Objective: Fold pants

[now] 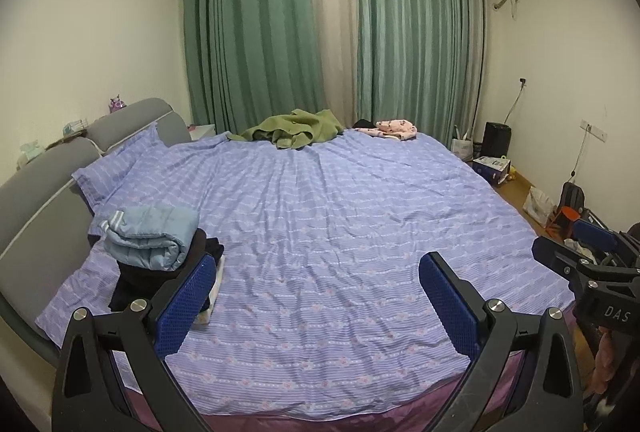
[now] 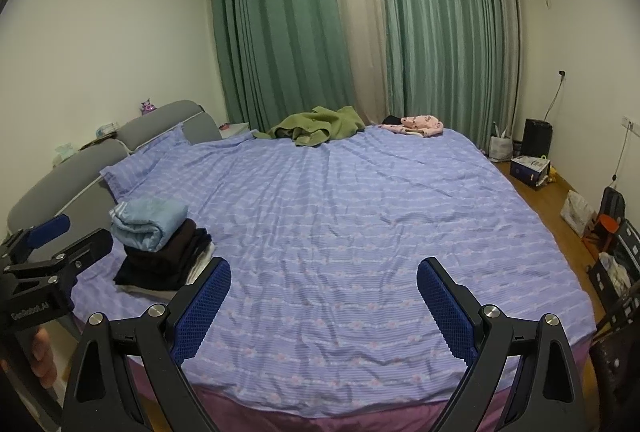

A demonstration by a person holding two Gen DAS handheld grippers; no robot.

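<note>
A stack of folded clothes lies at the bed's left side, a light blue folded garment (image 1: 150, 236) (image 2: 146, 222) on top of black folded ones (image 1: 160, 276) (image 2: 168, 264). A crumpled green garment (image 1: 296, 130) (image 2: 320, 126) and a pink patterned one (image 1: 394, 128) (image 2: 422, 124) lie at the far edge. My left gripper (image 1: 318, 264) (image 2: 86, 228) is open and holds nothing, hovering over the near edge beside the stack. My right gripper (image 2: 324, 266) (image 1: 560, 236) is open too, with only bare sheet between its blue pads.
The bed (image 1: 340, 216) has a purple striped sheet, with a grey headboard (image 1: 44, 192) and a pillow (image 1: 116, 168) at left. Green curtains (image 1: 272, 32) hang behind. Boxes, bags and a black heater (image 2: 538, 138) stand on the wooden floor at right. A hand (image 2: 38, 352) grips the left tool.
</note>
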